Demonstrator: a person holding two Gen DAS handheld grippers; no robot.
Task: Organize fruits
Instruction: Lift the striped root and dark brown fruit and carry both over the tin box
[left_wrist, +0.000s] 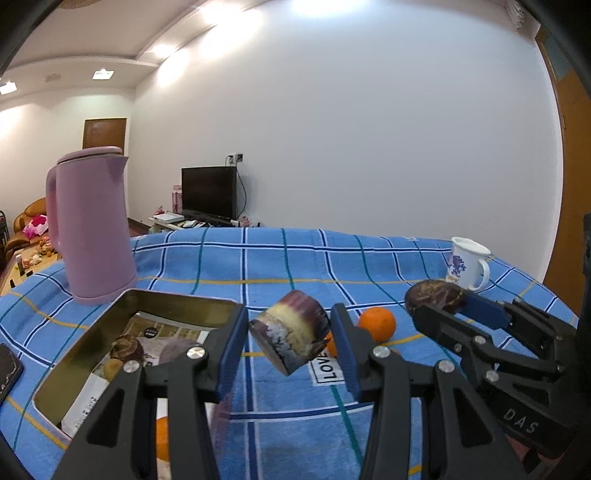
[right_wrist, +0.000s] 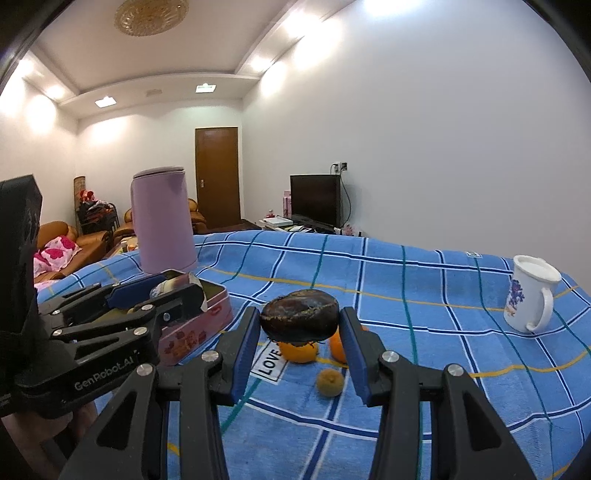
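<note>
My left gripper (left_wrist: 290, 326) is shut on a short purple and cream sugarcane chunk (left_wrist: 291, 334), held in the air just right of the open gold-lined tin box (left_wrist: 147, 299). A dark brown fruit (left_wrist: 125, 349) and a yellowish one lie in the tin on printed paper. My right gripper (right_wrist: 300, 323) is shut on a dark brown wrinkled fruit (right_wrist: 300, 314) above two oranges (right_wrist: 297, 352) and a small yellow-brown fruit (right_wrist: 330, 382) on the blue checked cloth. In the left wrist view the right gripper (left_wrist: 439, 304) hangs to the right with its fruit (left_wrist: 434, 297).
A tall pink kettle (left_wrist: 92, 225) stands behind the tin. A white flowered mug (right_wrist: 532, 299) sits at the far right of the table. A phone (left_wrist: 7, 365) lies at the left edge. Another orange (left_wrist: 162, 439) lies below my left gripper, and one (left_wrist: 377, 323) sits mid-table.
</note>
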